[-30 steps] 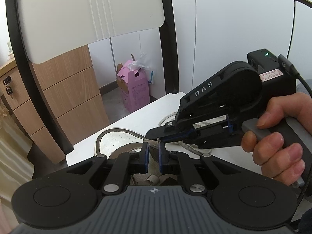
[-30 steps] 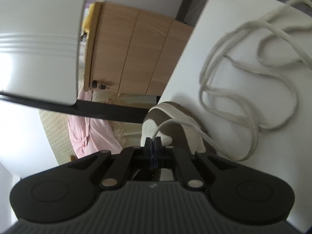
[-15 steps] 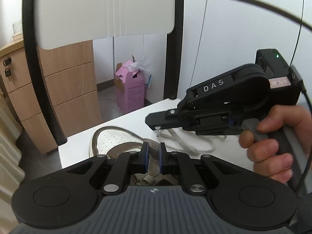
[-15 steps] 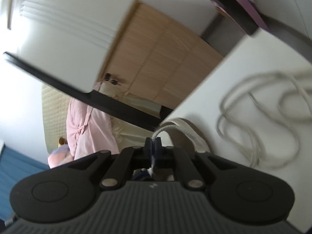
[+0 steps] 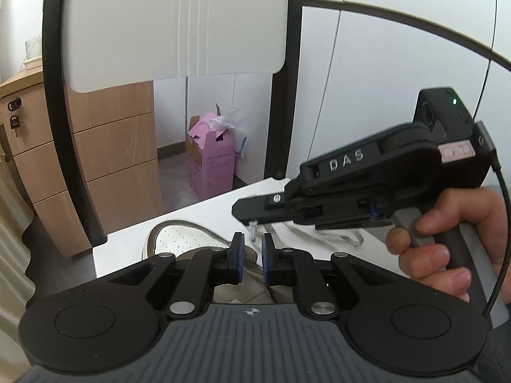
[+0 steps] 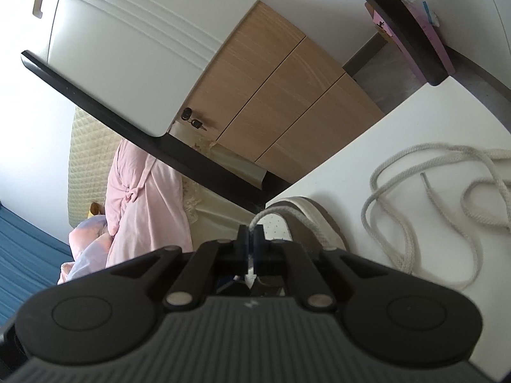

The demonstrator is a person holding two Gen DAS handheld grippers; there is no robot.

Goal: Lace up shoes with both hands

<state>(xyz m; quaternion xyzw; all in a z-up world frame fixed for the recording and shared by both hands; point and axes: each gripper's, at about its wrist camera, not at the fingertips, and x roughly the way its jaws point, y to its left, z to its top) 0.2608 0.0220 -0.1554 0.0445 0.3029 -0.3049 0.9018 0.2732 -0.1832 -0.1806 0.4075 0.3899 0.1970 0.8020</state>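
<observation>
Now we're pinching the cream shoelace (image 6: 377, 188) in the right gripper (image 6: 251, 234) above the sneaker (image 5: 179, 239), while our left gripper (image 5: 251, 249) is hovering narrowly parted, holding nothing

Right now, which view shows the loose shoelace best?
The right wrist view: the shoelace lies in open loops on the white table. The left wrist view shows only a short stretch under the right tool.

Bedroom — bedding (image 6: 86, 146), pink robe (image 6: 140, 198)
</observation>
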